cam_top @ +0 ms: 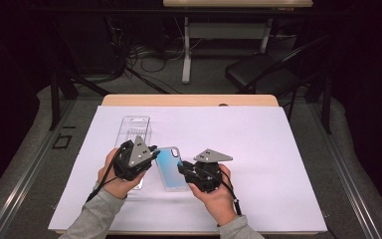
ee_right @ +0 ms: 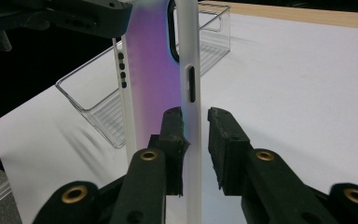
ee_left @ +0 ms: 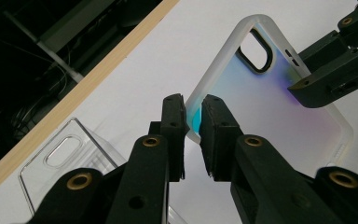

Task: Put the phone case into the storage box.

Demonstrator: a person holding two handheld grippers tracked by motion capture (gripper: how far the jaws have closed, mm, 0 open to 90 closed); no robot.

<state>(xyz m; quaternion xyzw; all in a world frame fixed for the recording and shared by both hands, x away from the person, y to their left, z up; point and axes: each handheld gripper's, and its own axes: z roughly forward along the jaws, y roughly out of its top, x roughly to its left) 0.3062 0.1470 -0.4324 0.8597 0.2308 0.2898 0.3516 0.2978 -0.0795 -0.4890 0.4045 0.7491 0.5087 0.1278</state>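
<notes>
A: Where does the phone case [cam_top: 171, 168] sit right now?

B: Near the middle of the white sheet [cam_top: 258, 149], between the two hands, with the clear plastic tray [cam_top: 132, 130] just to its left and a bit farther off. In the high view the left gripper [cam_top: 153, 152] is on the case's left edge and the right gripper [cam_top: 181, 166] is on its right edge.

A: And the tongs?

B: In the left gripper view the pads are pinched tight on the white rim of the case [ee_left: 270, 100]. In the right gripper view the rim [ee_right: 189, 116] stands between the jaws; the left pad touches it, the right pad stands clear with a gap, so that grip reads as spread, not clamped.

A: So the left one carries it. What would make this step go well?

B: Keep the left pinch firm on the rim only, never on the soft shimmering back. If the right side is letting go, I'd back it straight off the edge so it does not drag or twist the case. The rim is thin and likely slippery, so hold the case steady and move slowly.
</notes>
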